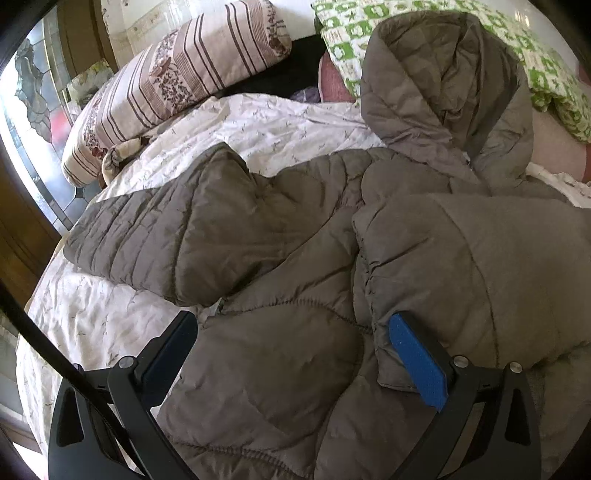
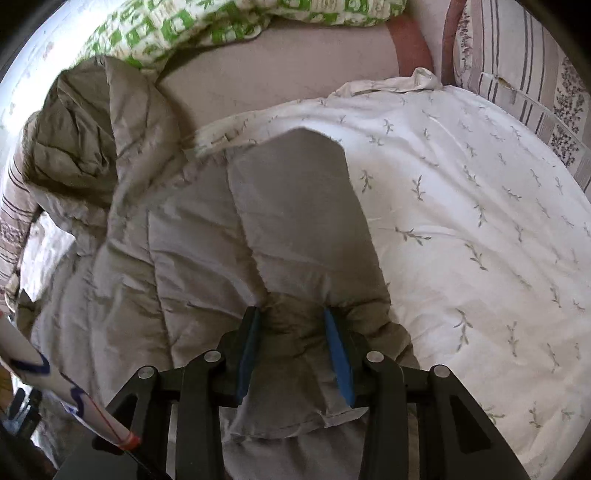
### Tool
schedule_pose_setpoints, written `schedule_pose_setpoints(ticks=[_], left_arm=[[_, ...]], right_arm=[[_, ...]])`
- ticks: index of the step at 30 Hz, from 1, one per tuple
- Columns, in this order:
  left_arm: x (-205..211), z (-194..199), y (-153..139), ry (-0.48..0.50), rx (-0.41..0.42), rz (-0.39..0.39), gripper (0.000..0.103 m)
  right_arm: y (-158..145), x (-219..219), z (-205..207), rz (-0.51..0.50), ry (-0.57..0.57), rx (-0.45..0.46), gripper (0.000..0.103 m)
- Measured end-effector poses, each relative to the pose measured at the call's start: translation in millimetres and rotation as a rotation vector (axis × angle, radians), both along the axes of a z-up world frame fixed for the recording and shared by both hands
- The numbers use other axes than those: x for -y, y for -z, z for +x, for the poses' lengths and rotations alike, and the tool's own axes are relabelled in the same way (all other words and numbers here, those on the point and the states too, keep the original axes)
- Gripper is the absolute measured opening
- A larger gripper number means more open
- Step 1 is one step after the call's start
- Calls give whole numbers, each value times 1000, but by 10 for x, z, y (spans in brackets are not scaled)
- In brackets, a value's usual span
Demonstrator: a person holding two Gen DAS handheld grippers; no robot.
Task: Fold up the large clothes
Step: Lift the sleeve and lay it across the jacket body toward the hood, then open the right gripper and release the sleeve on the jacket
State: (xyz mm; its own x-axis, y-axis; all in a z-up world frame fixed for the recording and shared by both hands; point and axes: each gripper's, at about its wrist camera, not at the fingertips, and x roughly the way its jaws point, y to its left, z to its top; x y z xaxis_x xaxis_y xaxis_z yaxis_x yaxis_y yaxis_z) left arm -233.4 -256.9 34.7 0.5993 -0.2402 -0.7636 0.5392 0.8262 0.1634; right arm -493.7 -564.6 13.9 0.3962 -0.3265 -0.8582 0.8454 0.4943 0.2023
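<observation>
A grey-brown quilted hooded jacket (image 1: 295, 236) lies spread on the bed. Its hood (image 1: 439, 92) points toward the pillows and one sleeve (image 1: 159, 236) stretches out to the left. My left gripper (image 1: 291, 325) is open, its blue-padded fingers (image 1: 417, 362) straddling the jacket's body near the front. In the right wrist view the jacket (image 2: 192, 236) fills the left half, hood (image 2: 85, 144) at upper left. My right gripper (image 2: 293, 314) is shut on a bunched fold of the jacket's sleeve (image 2: 295, 206), which is laid over the body.
A white leaf-print bedcover (image 2: 480, 236) lies under the jacket, with open room to the right. A striped floral pillow (image 1: 173, 85) and a green-and-white checked quilt (image 1: 351, 33) lie at the head. A stained-glass window (image 1: 33, 107) and wooden frame stand at left.
</observation>
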Motion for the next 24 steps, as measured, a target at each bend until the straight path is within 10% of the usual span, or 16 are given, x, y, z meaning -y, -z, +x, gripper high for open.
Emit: schedule_pose_setpoints(ticks=[12, 24], left_arm=[[-154, -48, -283, -3, 26, -138, 103], [-11, 45, 23, 32, -93, -64, 103]], right_arm=[[-607, -694, 489, -154, -173, 7, 41], [-70, -1030, 1147, -128, -288, -125, 43]])
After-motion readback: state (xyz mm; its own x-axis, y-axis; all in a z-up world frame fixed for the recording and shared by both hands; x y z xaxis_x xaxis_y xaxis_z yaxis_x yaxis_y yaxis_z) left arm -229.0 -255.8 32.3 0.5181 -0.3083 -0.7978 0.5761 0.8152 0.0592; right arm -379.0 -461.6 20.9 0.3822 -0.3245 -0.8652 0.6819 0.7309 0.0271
